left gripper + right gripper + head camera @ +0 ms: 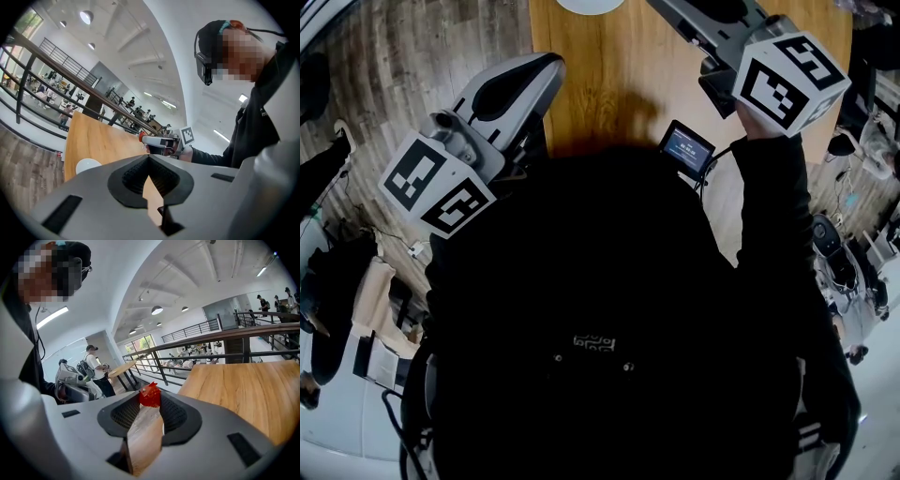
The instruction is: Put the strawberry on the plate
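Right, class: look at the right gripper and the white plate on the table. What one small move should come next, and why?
Probably carry the right gripper across until it is above the plate, then lower it. Its jaws pinch the strawberry at their tips, and the plate sits apart from it on the wooden table, so the berry is not yet delivered.

strawberry [149,395]: bright red;
table [243,390]: warm honey-brown, streaked wood grain;
plate [87,165]: plain white;
left gripper [149,157]: light grey shell; black ribbed pads [133,176];
right gripper [150,401]: same grey and black;
marker cubes [436,183]: white faces, black square patterns;
floor [394,75]: grey-brown planks;
sleeve [769,187]: black
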`<state>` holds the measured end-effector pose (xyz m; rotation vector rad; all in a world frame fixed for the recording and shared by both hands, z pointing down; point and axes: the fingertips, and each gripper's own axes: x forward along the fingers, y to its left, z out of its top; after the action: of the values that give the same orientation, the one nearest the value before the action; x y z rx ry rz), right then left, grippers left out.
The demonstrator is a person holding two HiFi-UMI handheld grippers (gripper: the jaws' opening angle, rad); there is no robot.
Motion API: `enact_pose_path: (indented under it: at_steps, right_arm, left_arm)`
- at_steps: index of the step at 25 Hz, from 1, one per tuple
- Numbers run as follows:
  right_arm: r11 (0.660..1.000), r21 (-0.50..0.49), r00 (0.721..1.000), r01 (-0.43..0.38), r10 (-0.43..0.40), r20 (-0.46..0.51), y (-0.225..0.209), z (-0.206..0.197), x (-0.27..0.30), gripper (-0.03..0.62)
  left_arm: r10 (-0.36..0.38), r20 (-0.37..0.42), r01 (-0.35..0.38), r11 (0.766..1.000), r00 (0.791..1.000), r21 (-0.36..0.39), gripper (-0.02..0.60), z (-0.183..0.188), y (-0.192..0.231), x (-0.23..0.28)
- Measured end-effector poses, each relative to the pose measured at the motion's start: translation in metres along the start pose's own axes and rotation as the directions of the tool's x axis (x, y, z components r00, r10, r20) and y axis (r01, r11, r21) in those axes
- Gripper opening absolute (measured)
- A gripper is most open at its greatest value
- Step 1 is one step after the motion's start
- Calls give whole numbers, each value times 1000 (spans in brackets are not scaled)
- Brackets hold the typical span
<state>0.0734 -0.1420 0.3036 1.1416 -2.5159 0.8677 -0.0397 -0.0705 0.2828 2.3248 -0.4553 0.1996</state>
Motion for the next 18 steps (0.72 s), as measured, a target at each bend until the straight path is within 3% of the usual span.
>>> enact_pose_path:
  at_steps: [18]
  right_arm:
    - [1000, -30, 995, 2, -5, -101, -4, -14, 33, 144]
  left_arm:
    - [46, 35, -44, 998, 998, -47, 0, -4, 6, -26]
